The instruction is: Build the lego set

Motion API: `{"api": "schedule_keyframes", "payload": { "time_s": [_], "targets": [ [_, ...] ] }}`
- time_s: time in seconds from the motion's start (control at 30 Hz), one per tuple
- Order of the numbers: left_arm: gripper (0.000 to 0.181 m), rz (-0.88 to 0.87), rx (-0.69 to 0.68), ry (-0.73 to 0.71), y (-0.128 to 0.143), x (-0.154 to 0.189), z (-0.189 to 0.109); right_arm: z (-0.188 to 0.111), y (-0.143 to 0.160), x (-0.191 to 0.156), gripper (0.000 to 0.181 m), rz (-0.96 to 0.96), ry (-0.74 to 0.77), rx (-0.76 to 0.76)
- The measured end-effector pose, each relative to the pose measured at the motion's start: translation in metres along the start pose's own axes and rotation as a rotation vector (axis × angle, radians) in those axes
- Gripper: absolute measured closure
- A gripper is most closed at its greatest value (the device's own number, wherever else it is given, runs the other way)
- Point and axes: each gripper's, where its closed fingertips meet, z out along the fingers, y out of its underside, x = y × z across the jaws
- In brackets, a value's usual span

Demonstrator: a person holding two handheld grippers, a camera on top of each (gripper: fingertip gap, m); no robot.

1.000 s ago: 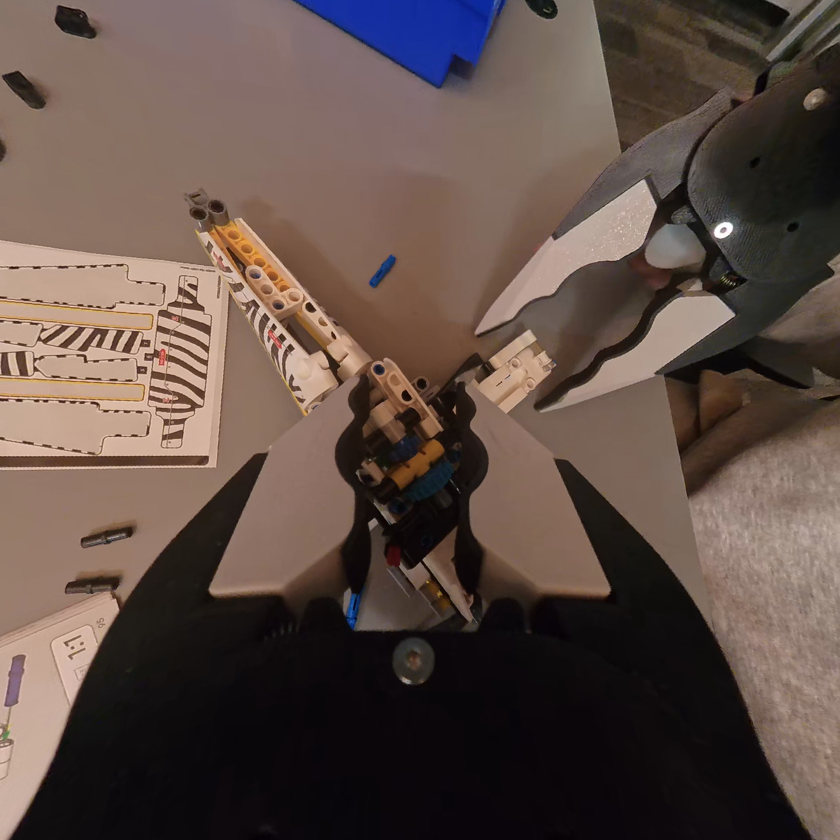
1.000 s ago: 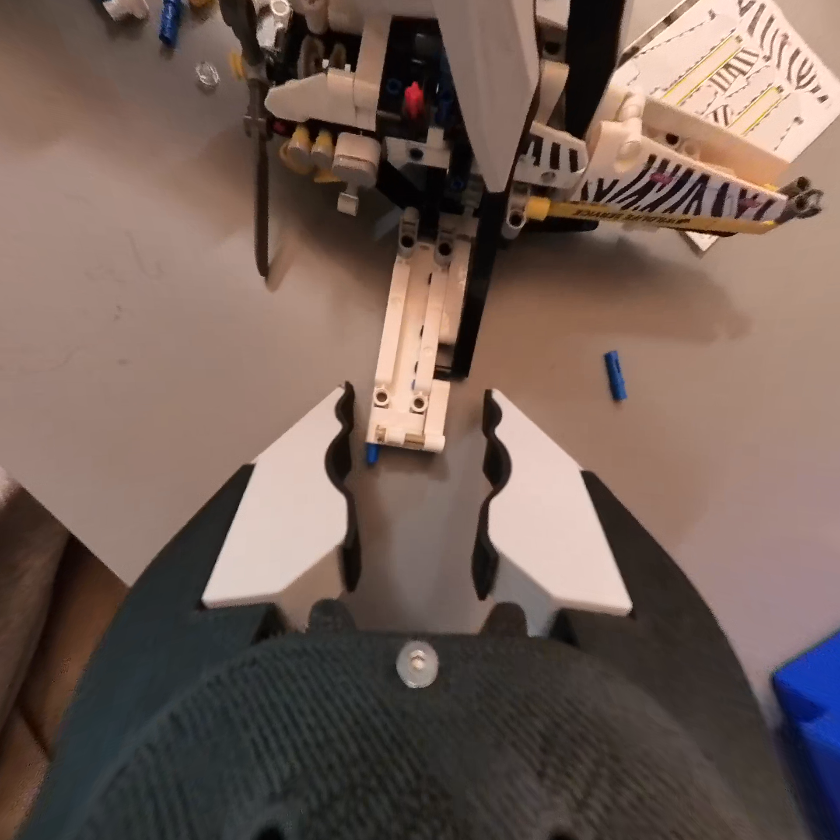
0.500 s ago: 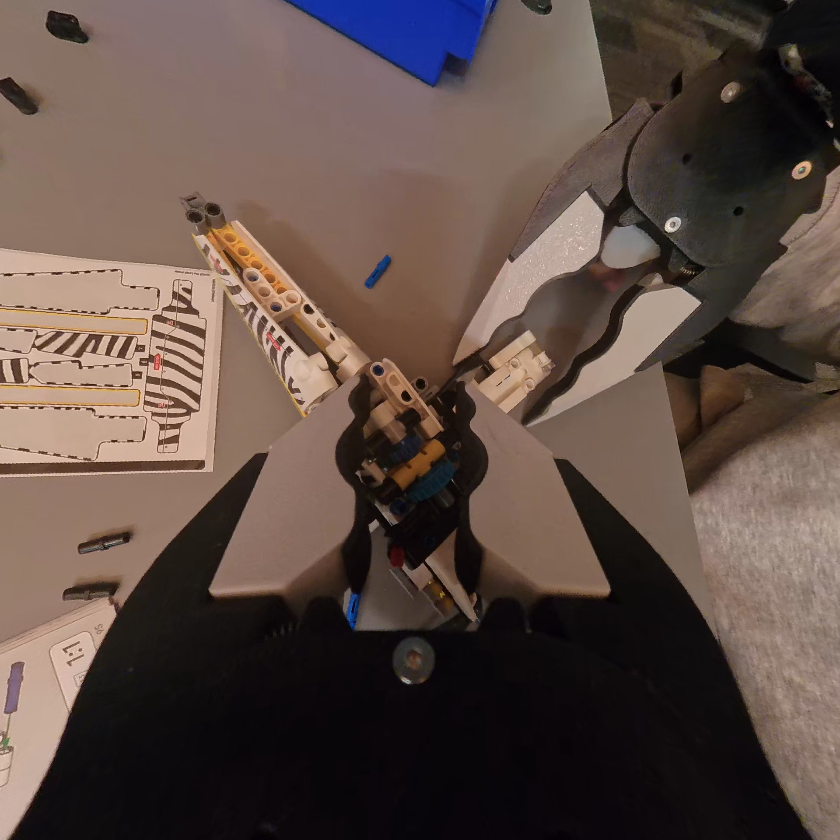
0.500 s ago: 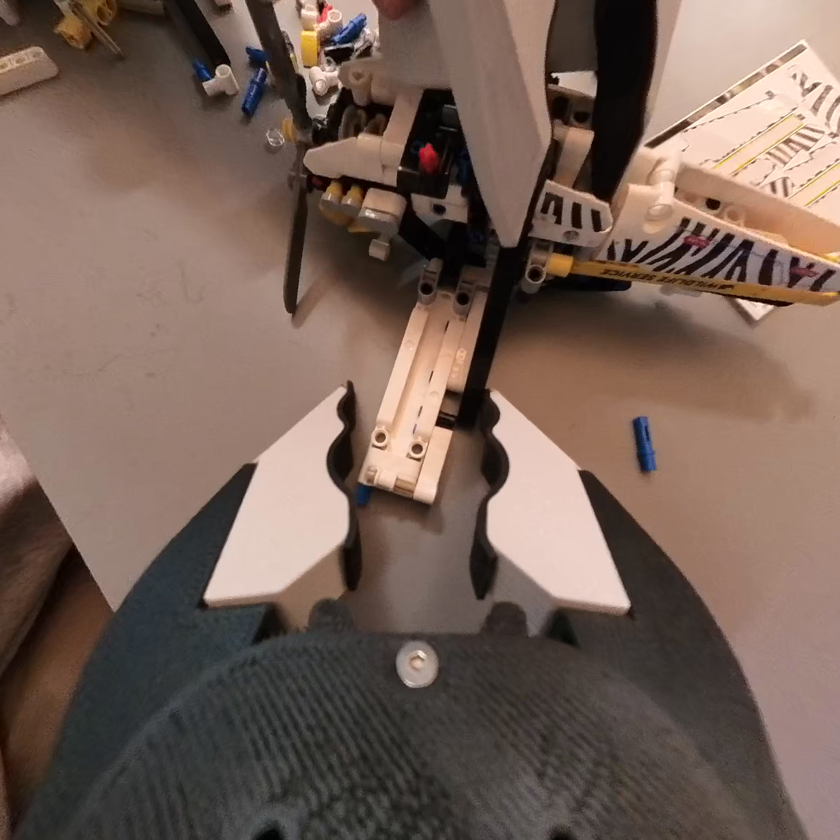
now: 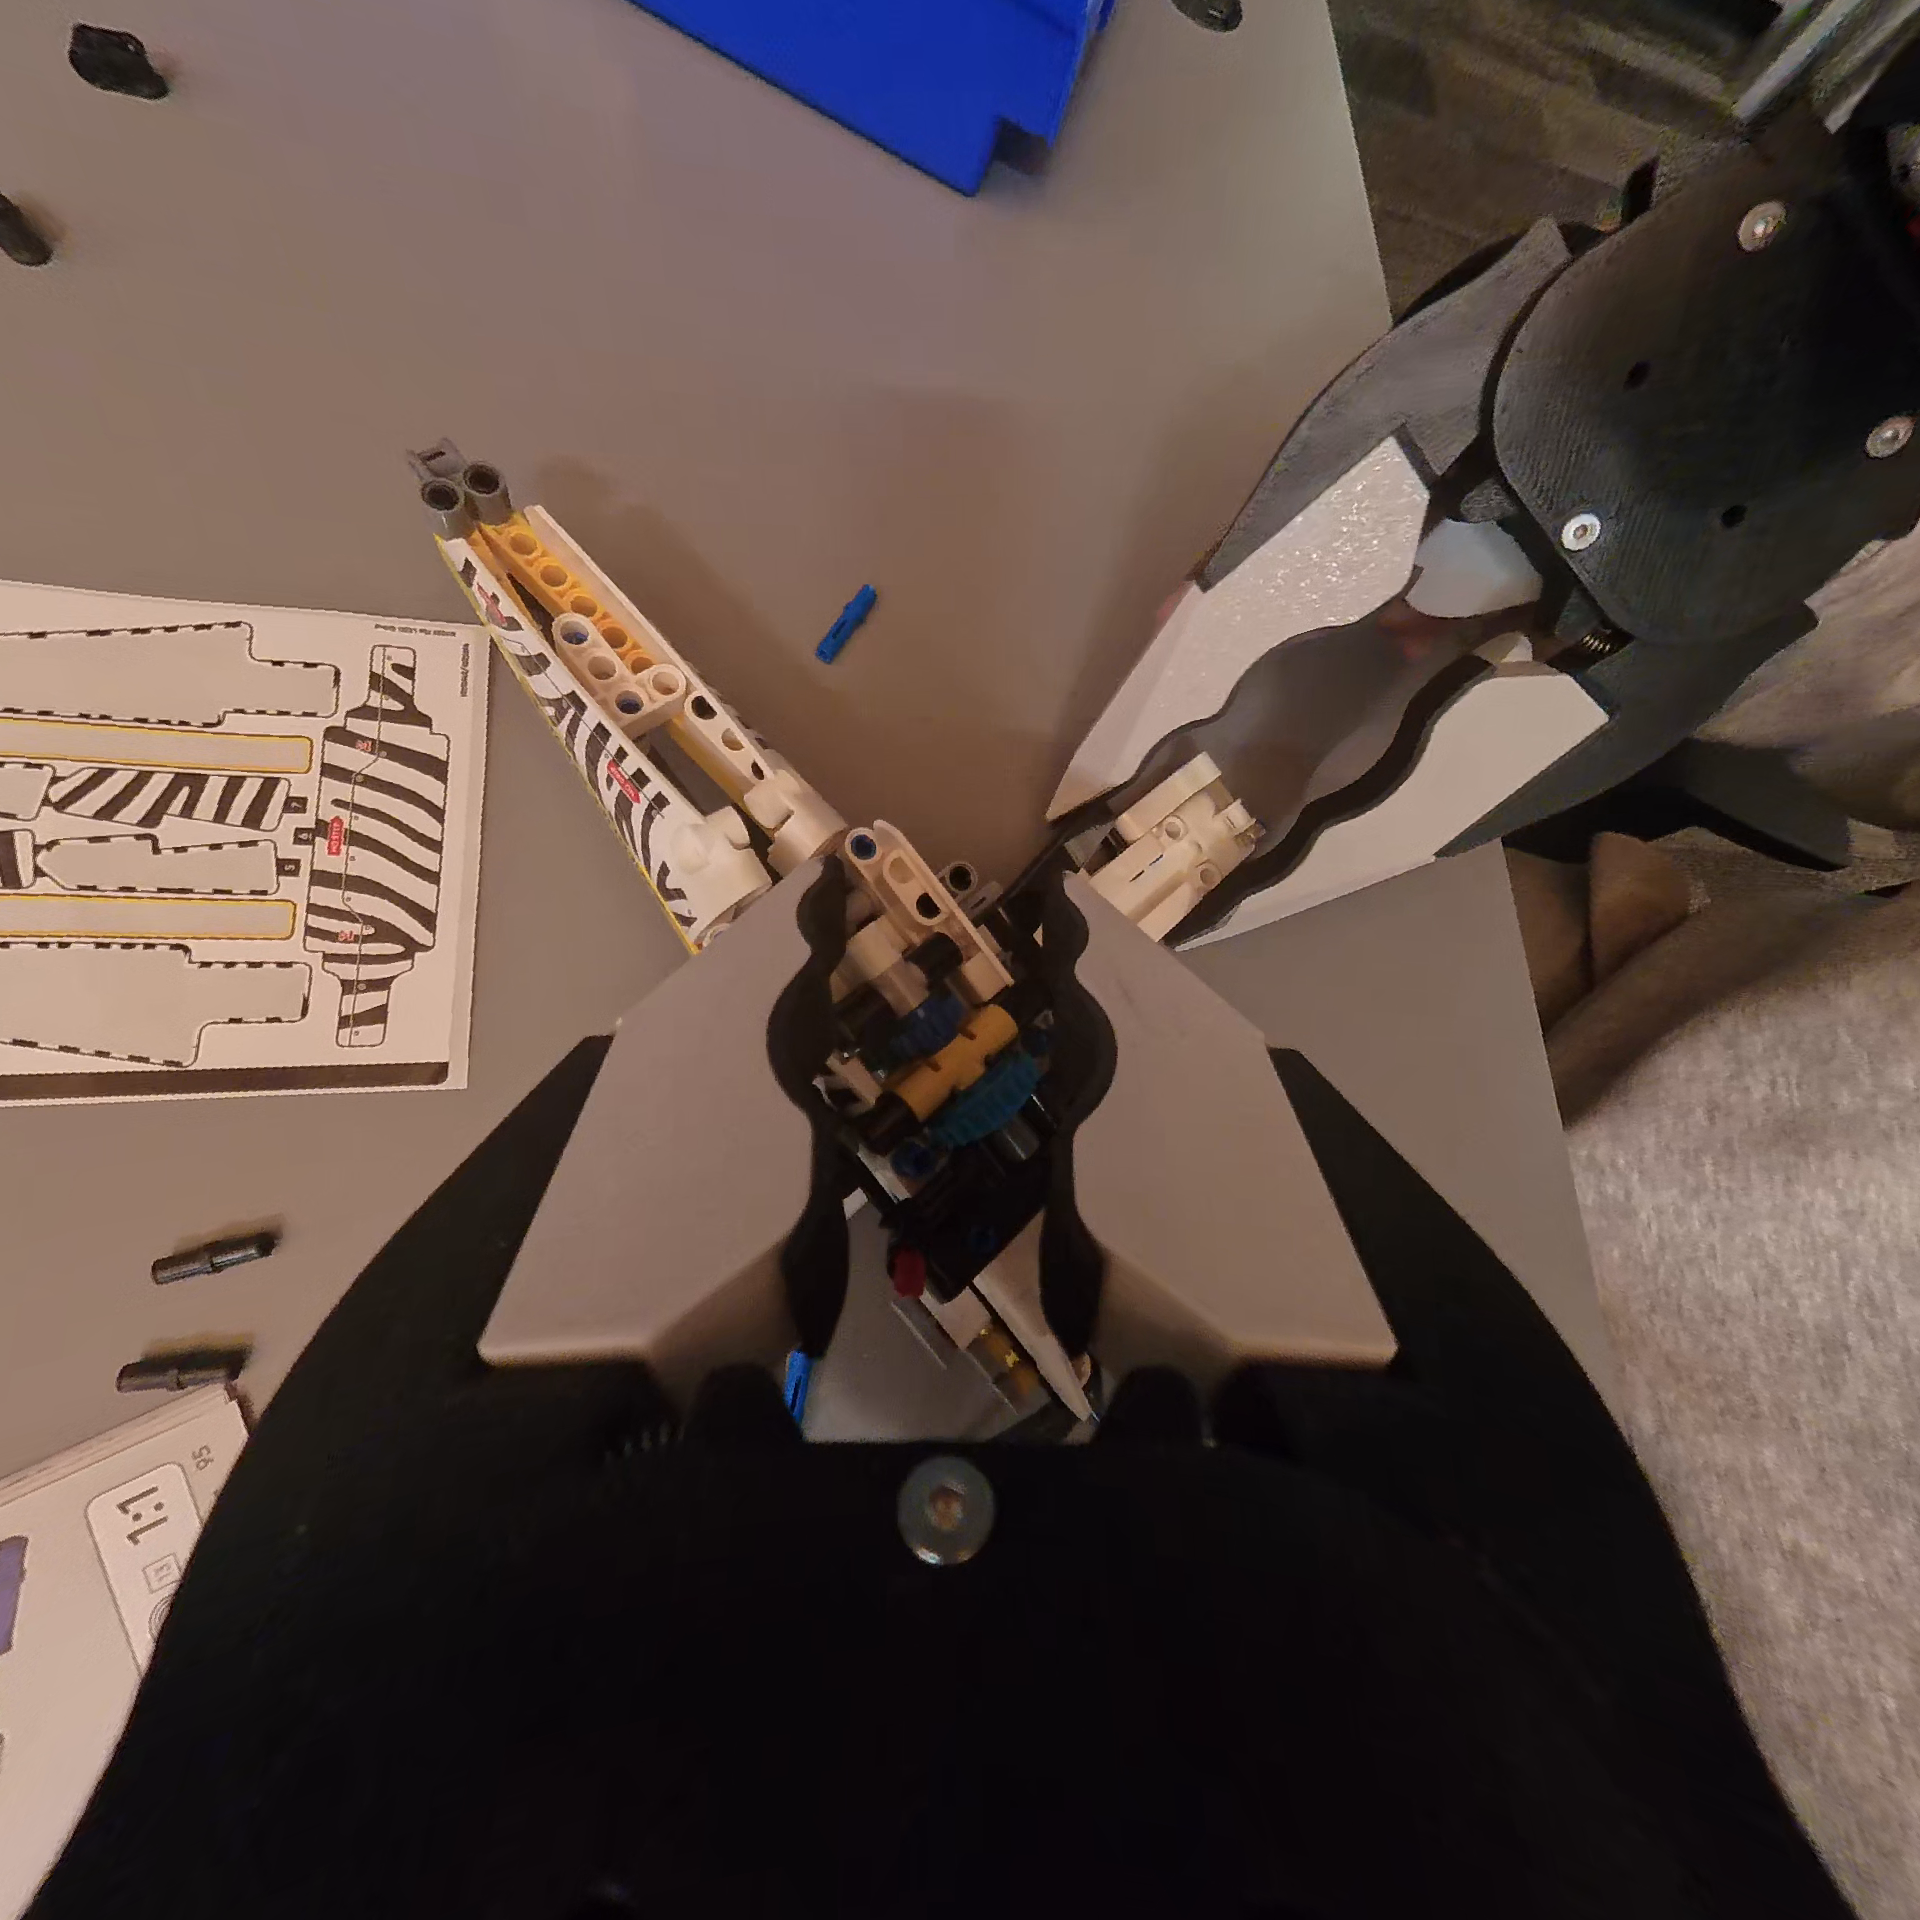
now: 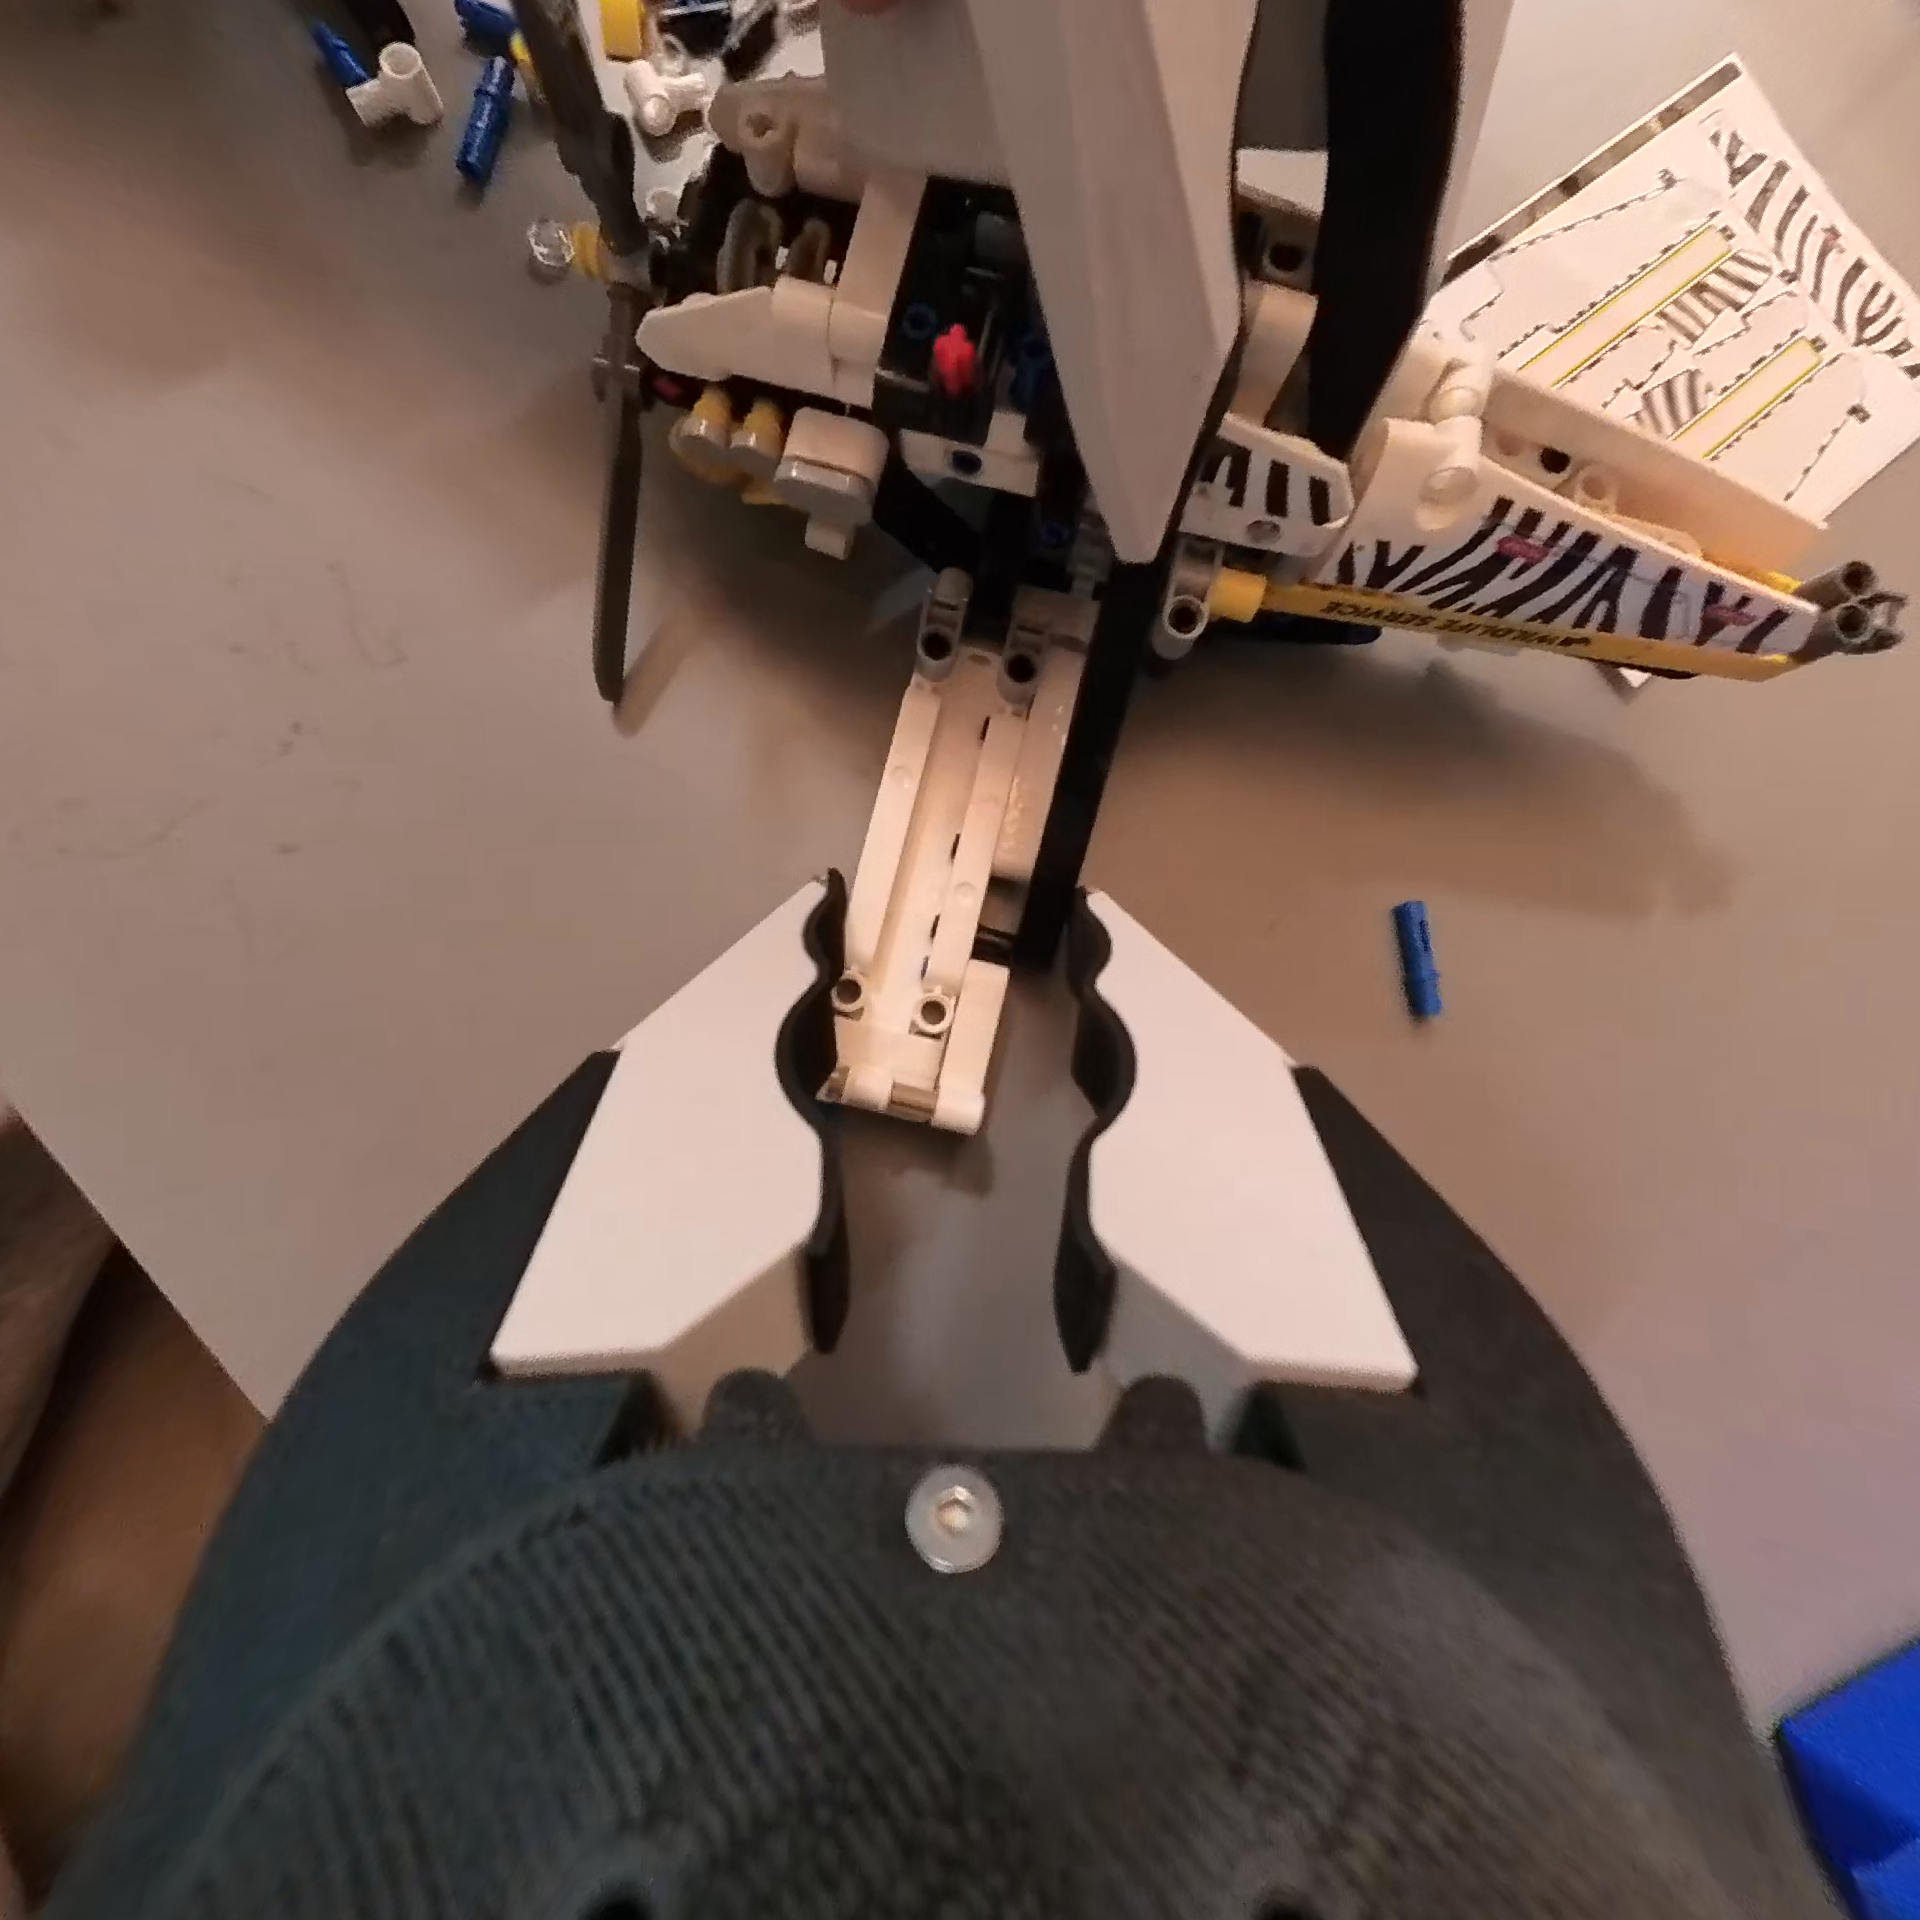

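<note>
My left gripper (image 5: pixel 940 904) is shut on the body of the lego model (image 5: pixel 935 1091), a black core with yellow and blue gears. The model's zebra-striped tail boom (image 5: pixel 623 707) points up and left. A white arm of the model (image 5: pixel 1174 842) sticks out to the right. My right gripper (image 6: pixel 951 894) is open, and the white arm's end (image 6: pixel 914 1029) lies between its fingers, close against the left one. The right gripper also shows in the left wrist view (image 5: pixel 1112 878). In the right wrist view the left gripper's fingers (image 6: pixel 1091 260) hide part of the model (image 6: pixel 935 416).
A zebra sticker sheet (image 5: pixel 229 831) lies at the left and an instruction booklet (image 5: pixel 104 1507) at the lower left. A loose blue pin (image 5: pixel 847 623) lies near the boom. Black pins (image 5: pixel 213 1257), a blue bin (image 5: pixel 914 73) and loose parts (image 6: pixel 447 94) lie around. The table edge (image 5: pixel 1455 727) is at the right. My right fingertips sit around 7 centimetres from my left ones.
My right gripper has moved forward, so the white arm's end now lies between its fingers instead of ahead of them. My left gripper has kept its hold on the model.
</note>
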Motion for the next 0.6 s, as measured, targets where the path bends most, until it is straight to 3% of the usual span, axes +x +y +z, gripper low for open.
{"api": "schedule_keyframes", "payload": {
  "time_s": [0.6],
  "targets": [
    [0.144,0.011,-0.003,-0.01,0.0001,0.0006,0.0009,-0.003,0.0008,-0.0004,0.138,0.023,0.072,0.004]
  ]
}}
